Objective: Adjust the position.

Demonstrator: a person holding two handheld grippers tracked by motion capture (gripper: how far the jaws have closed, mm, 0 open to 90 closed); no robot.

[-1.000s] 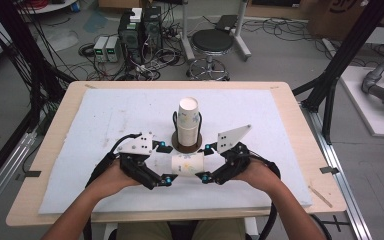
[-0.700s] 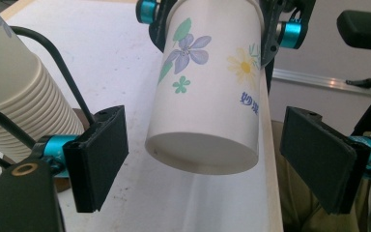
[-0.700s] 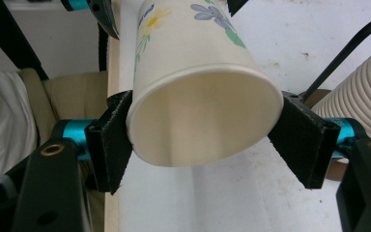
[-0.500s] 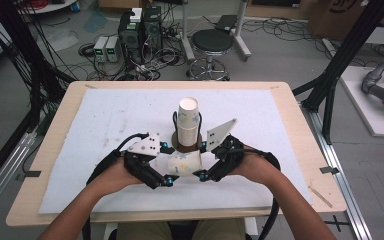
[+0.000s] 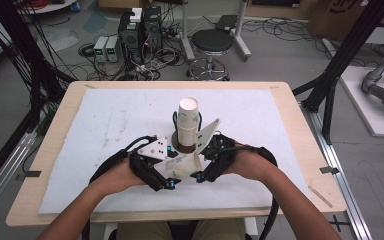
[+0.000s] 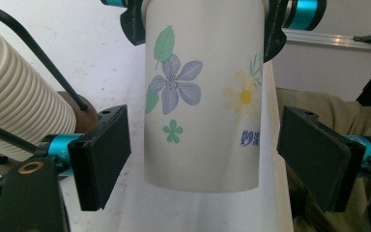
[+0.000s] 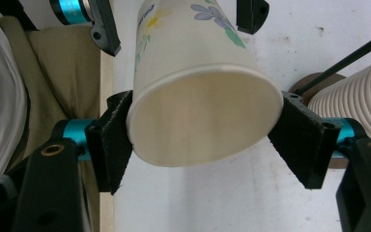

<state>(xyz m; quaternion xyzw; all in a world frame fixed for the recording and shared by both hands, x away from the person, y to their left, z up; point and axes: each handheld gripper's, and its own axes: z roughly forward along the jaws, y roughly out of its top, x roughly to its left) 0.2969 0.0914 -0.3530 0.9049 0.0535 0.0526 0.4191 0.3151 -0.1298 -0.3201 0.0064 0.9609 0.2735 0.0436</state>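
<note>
A flowered paper cup lies on its side just above the white mat, between my two grippers. My right gripper is shut on the rim of the cup, whose open mouth faces its camera. My left gripper is open around the closed end of the cup, with a gap on each side between the pads and the cup wall. In the high view the left gripper and the right gripper face each other near the table's front.
A tall stack of paper cups stands on a brown round base right behind the grippers, close to both. The white mat covers the wooden table. A person's lap lies past the front edge.
Both hands have drawn closer together around the cup. The left jaws now stand around its closed end, and the right gripper keeps its hold on the rim.
</note>
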